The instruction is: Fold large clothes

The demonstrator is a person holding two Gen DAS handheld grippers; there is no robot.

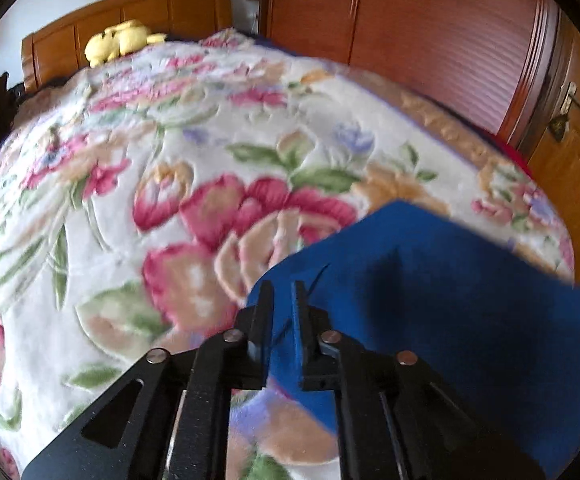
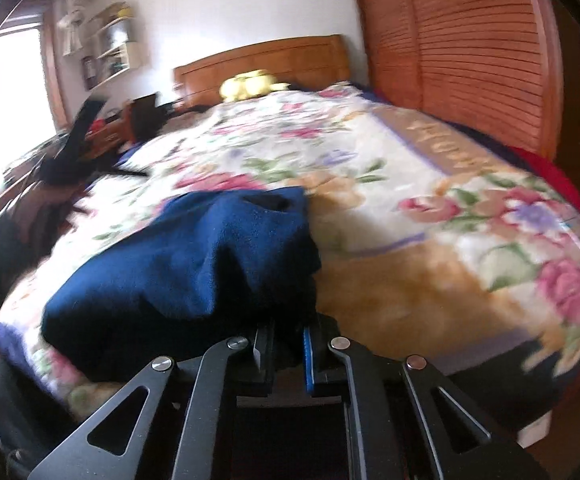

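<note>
I had both grippers on the blue garment [image 1: 430, 300], which lay on the bed's floral blanket [image 1: 129, 200] at the foot end, far from the headboard [image 1: 129, 20].

My left gripper [image 1: 282, 292] had its fingers [image 1: 265, 312] pinched tight on a fold of the blue cloth; the fabric ran up between the two black pads and spread away to the right, lifted off the blanket there. From that camera the garment hid the blanket's near right corner.

My right gripper [image 2: 287, 336] was closed too, its fingers [image 2: 265, 348] clamped on the dark edge of the same garment [image 2: 193, 264], which bunched up in a mound just ahead of the tips and hid them. The mound sat on the blanket [image 2: 410, 208] near the bed's foot edge, with an open tube of cloth, a sleeve or neck I couldn't tell, at its far end toward the headboard [image 2: 265, 60].

A yellow soft toy [image 1: 117, 40] rested up against the headboard, well apart from the garment. A louvred wooden wardrobe [image 2: 470, 48] stood beside the bed on the right. Both pictures were blurred.
</note>
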